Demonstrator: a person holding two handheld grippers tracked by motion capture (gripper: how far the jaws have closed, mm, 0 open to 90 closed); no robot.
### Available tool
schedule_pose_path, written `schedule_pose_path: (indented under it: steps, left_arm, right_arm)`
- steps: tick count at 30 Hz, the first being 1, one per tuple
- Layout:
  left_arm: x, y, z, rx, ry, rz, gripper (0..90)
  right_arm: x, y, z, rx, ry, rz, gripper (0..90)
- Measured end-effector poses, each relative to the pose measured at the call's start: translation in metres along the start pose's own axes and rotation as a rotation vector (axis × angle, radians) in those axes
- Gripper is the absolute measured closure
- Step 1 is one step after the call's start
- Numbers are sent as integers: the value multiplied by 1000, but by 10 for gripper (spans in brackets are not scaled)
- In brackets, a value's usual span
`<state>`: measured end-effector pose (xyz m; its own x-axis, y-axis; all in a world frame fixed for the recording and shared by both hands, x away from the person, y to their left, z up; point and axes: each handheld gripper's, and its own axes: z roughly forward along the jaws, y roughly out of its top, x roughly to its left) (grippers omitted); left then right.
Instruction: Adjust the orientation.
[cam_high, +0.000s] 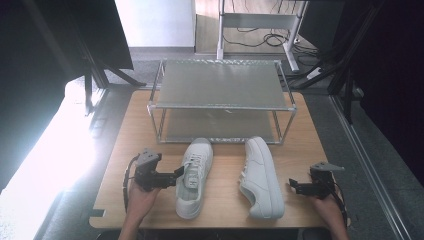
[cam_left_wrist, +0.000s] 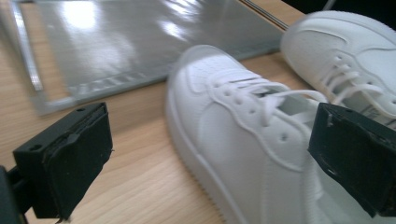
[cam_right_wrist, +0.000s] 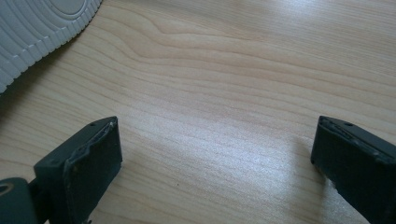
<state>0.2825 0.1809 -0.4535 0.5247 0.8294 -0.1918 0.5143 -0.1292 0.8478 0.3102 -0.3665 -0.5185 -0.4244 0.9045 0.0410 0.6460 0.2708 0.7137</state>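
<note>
Two white sneakers lie on the wooden table (cam_high: 220, 200). The left sneaker (cam_high: 195, 175) stands upright, toe toward the rack. My left gripper (cam_high: 178, 174) is at its left side, open. In the left gripper view the left sneaker (cam_left_wrist: 233, 126) sits between the wide-apart jaws of the gripper (cam_left_wrist: 212, 163), one jaw outside its wall and the other over the laces. The right sneaker (cam_high: 261, 175) is tipped on its side; its ribbed sole (cam_right_wrist: 37, 23) faces my right gripper (cam_high: 293, 186). That gripper (cam_right_wrist: 215, 163) is open over bare wood, apart from the shoe.
A two-tier metal shoe rack (cam_high: 220, 107) stands at the back of the table; its lower shelf (cam_left_wrist: 140, 42) is just beyond the left sneaker's toe. The second sneaker (cam_left_wrist: 345, 51) shows at upper right in the left gripper view. Cables and a desk frame lie on the floor behind.
</note>
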Motion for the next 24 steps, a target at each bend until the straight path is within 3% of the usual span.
schedule_pose_path:
  steps: [2,4,6,7,8,9,10,11,12,13,14,19,24]
  left_arm:
    - [3,0,-3,-5,13,-4,0]
    - [13,-3,-9,-8,59,-15,0]
    - [17,-5,-10,-3,79,-16,0]
    - [23,-9,-11,20,120,-12,0]
    - [23,-9,-11,20,120,-12,0]
    - [29,-14,-10,47,158,-15,0]
    - [29,-14,-10,47,158,-15,0]
    - [35,-19,-7,75,183,-22,0]
    - [35,-19,-7,75,183,-22,0]
    - [40,-25,-3,109,198,-25,0]
    - [40,-25,-3,109,198,-25,0]
    - [49,-41,7,198,227,-19,0]
    - [55,-48,11,235,237,-25,0]
  right_arm:
    - [0,0,0,0,1,0,18]
    - [0,0,0,0,1,0,18]
    - [0,0,0,0,1,-1,18]
    - [0,0,0,1,1,-2,18]
    - [0,0,0,1,1,-2,18]
    - [0,0,0,1,2,-4,18]
    - [0,0,0,1,2,-4,18]
    - [0,0,0,0,1,-3,18]
    - [0,0,0,0,2,-1,18]
    - [0,0,0,0,5,4,18]
    - [0,0,0,0,5,4,18]
    - [-2,-1,-2,-15,22,37,24]
    - [-2,-1,-2,-15,17,30,24]
